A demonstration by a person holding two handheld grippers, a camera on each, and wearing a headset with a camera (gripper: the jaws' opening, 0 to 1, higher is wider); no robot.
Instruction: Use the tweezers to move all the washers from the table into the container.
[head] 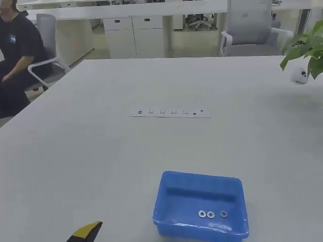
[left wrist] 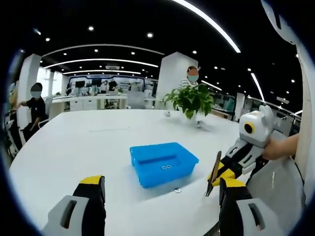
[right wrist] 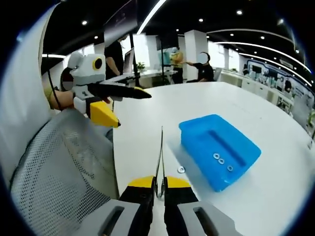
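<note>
A blue container (head: 199,201) stands near the table's front edge with three washers (head: 211,215) in a row inside. One washer (right wrist: 181,169) lies on the table beside the container (right wrist: 219,147); it also shows as a washer (left wrist: 177,190) in the left gripper view. My right gripper (right wrist: 159,189) is shut on thin tweezers (right wrist: 160,152), whose tips point toward that loose washer. My left gripper (left wrist: 160,201) is open and holds nothing, facing the container (left wrist: 162,162). A yellow-and-black gripper tip (head: 86,232) pokes in at the bottom left of the head view.
A flush socket strip (head: 169,112) lies in the middle of the table. A potted plant (head: 308,50) and a small white object (head: 300,75) stand at the far right. A seated person (head: 12,55) and office chairs are beyond the table.
</note>
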